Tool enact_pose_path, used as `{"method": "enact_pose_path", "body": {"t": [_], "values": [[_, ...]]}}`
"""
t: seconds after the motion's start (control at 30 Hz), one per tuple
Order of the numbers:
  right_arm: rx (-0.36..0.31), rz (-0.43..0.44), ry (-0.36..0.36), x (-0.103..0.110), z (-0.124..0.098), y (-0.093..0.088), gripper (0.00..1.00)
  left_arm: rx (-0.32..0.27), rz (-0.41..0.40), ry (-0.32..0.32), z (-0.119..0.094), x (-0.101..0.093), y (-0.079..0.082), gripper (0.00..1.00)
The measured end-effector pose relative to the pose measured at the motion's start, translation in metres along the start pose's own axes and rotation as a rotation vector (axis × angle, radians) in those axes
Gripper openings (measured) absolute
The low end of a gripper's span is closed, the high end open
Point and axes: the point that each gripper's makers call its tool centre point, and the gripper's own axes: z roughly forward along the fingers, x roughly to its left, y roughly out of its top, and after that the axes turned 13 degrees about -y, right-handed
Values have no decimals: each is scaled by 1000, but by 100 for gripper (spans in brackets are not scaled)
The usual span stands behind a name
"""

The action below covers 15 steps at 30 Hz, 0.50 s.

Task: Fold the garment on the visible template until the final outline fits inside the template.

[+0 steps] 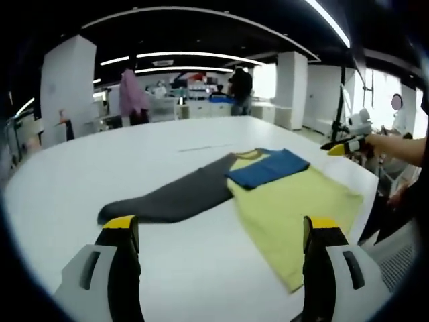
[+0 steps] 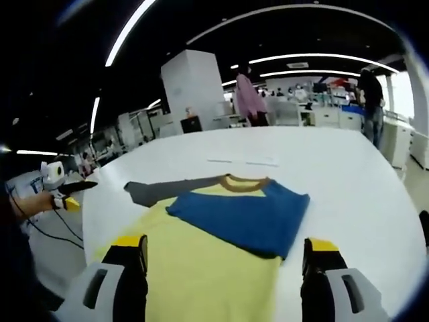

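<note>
A long-sleeved shirt lies flat on the white table (image 1: 134,168). Its yellow body (image 1: 295,208) faces up, and the blue sleeve (image 1: 268,168) is folded across the chest. The grey sleeve (image 1: 167,198) stretches out straight to the side. In the right gripper view the same yellow body (image 2: 201,268), blue sleeve (image 2: 244,215), grey sleeve (image 2: 157,190) and brown collar (image 2: 244,181) show. My left gripper (image 1: 221,228) hovers open just short of the shirt, holding nothing. My right gripper (image 2: 224,243) hangs open over the yellow body, also holding nothing. Thin pale marks (image 2: 244,161) lie on the table beyond the collar.
The table edge (image 1: 365,181) runs close to the shirt on one side. The right gripper (image 1: 345,146) shows beyond it in a person's hand, as does the left gripper (image 2: 64,194). People (image 1: 134,97) stand far back among white pillars (image 1: 67,80) and desks.
</note>
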Motion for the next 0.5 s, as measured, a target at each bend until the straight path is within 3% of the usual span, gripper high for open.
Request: {"method": "enact_pose_path", "body": {"t": [0.5], "values": [[-33, -43, 74, 29, -30, 5, 99, -14, -127, 143, 10, 64, -10, 95]]}}
